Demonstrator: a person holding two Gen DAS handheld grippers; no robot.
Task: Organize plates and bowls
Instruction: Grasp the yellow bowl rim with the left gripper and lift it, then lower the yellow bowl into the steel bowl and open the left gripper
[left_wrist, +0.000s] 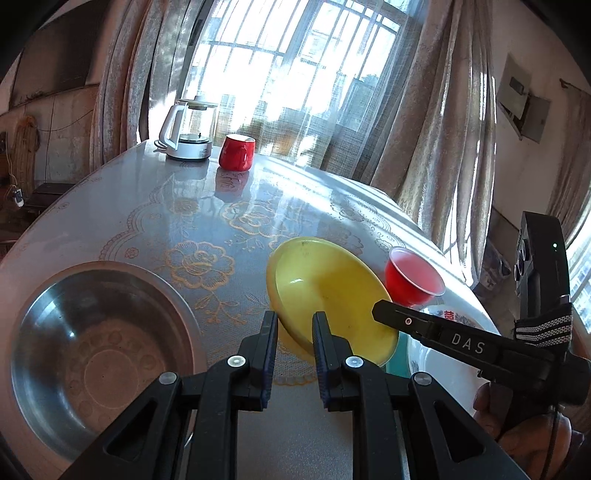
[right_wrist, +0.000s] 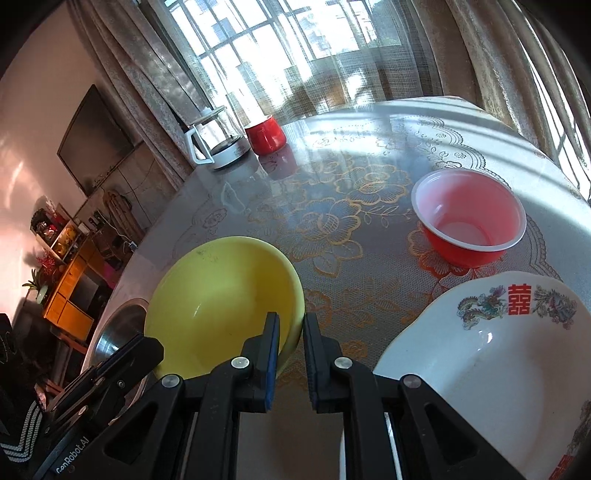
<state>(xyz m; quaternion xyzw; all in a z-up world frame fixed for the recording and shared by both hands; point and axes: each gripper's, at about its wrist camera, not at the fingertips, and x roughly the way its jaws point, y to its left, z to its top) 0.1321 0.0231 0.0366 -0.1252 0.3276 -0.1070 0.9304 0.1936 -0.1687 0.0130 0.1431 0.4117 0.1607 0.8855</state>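
While both tongs pinch the yellow bowl (left_wrist: 325, 291) by its near rim, left tongs (left_wrist: 295, 325) and right tongs (right_wrist: 290, 326) hold it tilted over the bench (left_wrist: 147, 221). Steel bowl (left_wrist: 99, 343) sits left; red bowl (right_wrist: 467, 221) and white plate (right_wrist: 498, 343) sit right.

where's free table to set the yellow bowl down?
Free: the wide patch between the yellow bowl, the red mug and the red plastic bowl. A smaller bare strip separates the steel bowl from the yellow one. Crowded: the near edge, where the white plate, both bowls and the grippers bunch up.
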